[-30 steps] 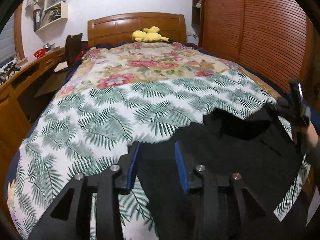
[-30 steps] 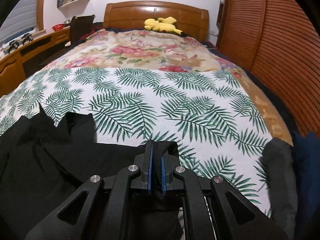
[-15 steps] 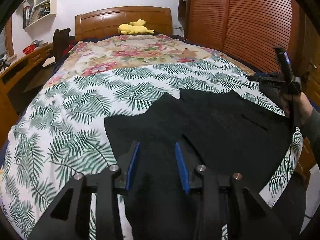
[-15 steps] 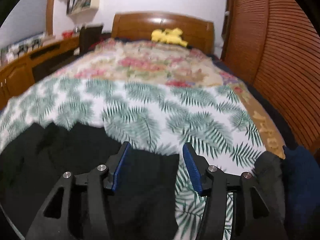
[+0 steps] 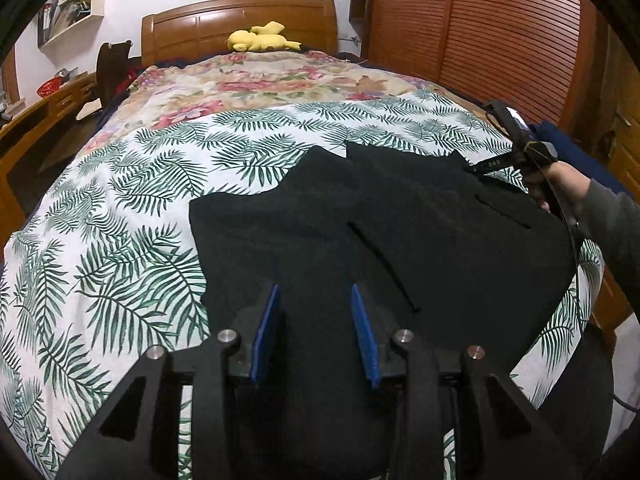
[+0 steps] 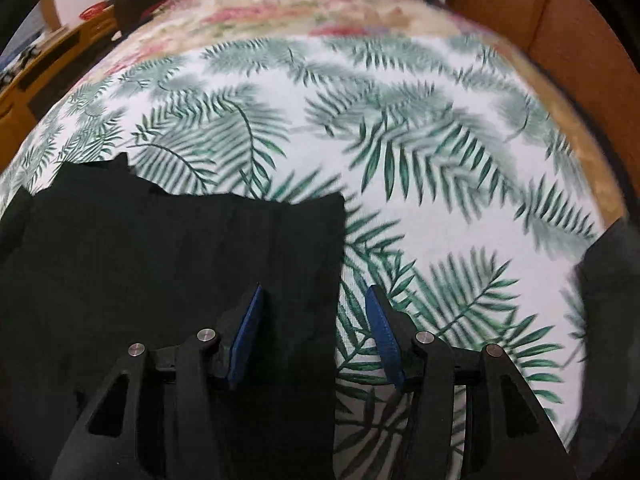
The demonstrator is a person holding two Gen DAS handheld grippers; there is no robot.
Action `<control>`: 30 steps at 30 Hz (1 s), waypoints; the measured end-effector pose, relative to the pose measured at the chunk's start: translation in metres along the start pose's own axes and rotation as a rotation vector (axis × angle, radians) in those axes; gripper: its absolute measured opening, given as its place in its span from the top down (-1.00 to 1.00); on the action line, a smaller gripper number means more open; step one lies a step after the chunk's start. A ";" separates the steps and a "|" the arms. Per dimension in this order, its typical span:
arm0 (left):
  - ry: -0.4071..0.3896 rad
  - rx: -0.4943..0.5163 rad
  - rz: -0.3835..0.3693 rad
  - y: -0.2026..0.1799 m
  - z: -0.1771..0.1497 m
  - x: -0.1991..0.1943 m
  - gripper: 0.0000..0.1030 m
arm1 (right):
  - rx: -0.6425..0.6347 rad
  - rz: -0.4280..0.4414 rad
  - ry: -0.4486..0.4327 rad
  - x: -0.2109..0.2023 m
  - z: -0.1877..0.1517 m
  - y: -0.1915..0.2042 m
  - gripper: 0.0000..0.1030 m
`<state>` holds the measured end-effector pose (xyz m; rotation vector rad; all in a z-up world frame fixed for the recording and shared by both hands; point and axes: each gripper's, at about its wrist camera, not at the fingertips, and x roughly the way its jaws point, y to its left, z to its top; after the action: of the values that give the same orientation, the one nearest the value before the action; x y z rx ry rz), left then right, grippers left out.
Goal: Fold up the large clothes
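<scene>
Two claws: both stand with fingers apart and grip nothing.
Left claw (image 5: pixel 314 328): hovers over the near part of the black garment (image 5: pixel 380 232), blue pads spread, cloth visible between them but not pinched.
Right claw (image 6: pixel 316 334): straddles the right edge of the black garment (image 6: pixel 160 280), one pad over cloth, the other over the bare palm-leaf sheet (image 6: pixel 420 152).
Garment position: spread fairly flat on the palm-leaf sheet (image 5: pixel 120 240) at the foot end of the bed, well short of the floral cover (image 5: pixel 260 84) and far from the yellow plush toy (image 5: pixel 260 40).
Garment outline: far edge jagged with several points; a diagonal dark line crosses the middle, slit or crease, cannot tell which.
Risk, single layer: black on black hides layer edges, so a claw closing near the garment may catch only the top ply and drag the fold askew.
Risk, sheet pickup: the right claw, half over the sheet beside the garment edge, may pinch the bedding along with the cloth.
Risk, uneven lift: unmatched heights between the two sides of the garment likely leave a skewed crease.
Risk, blur: the right wrist view is smeared, so its edge alignment is uncertain.
</scene>
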<state>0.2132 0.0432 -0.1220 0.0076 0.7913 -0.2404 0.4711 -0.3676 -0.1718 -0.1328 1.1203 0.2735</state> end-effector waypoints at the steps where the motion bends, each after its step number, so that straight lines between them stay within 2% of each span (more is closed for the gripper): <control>1: 0.000 0.001 -0.003 -0.001 0.000 0.000 0.31 | -0.009 0.024 -0.005 0.000 0.001 0.000 0.52; 2: 0.002 0.002 -0.006 -0.002 0.000 0.000 0.31 | -0.031 0.025 -0.019 -0.003 0.002 0.003 0.76; 3: 0.003 0.005 -0.009 -0.003 0.000 0.001 0.31 | -0.058 0.022 -0.031 -0.005 0.002 0.009 0.87; 7: 0.009 0.018 -0.035 -0.011 0.000 0.001 0.31 | -0.156 -0.062 -0.137 -0.022 0.008 0.033 0.94; 13: 0.002 0.021 -0.040 -0.020 0.001 -0.003 0.31 | -0.115 -0.133 -0.313 -0.049 0.034 0.038 0.96; 15: -0.001 0.024 -0.040 -0.023 0.001 -0.005 0.31 | -0.057 -0.201 -0.317 -0.048 0.043 0.034 0.96; 16: -0.002 0.025 -0.037 -0.024 0.002 -0.005 0.31 | -0.025 -0.218 -0.292 -0.043 0.048 0.030 0.96; 20: -0.007 0.029 -0.031 -0.030 0.002 -0.005 0.31 | 0.019 -0.252 -0.246 -0.035 0.052 0.021 0.95; 22: -0.012 0.028 -0.036 -0.034 0.001 -0.006 0.31 | 0.015 -0.245 -0.247 -0.041 0.049 0.020 0.85; 26: -0.025 0.030 -0.041 -0.041 0.001 -0.008 0.30 | -0.050 -0.262 -0.282 -0.069 0.029 0.024 0.35; 28: -0.032 0.037 -0.042 -0.046 0.000 -0.010 0.30 | -0.090 -0.210 -0.330 -0.090 0.012 0.032 0.32; 30: -0.033 0.039 -0.052 -0.052 -0.003 -0.012 0.30 | -0.110 -0.205 -0.361 -0.107 -0.005 0.039 0.28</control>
<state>0.1923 -0.0043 -0.1112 0.0202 0.7545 -0.3048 0.4124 -0.3476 -0.0758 -0.2831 0.7265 0.1670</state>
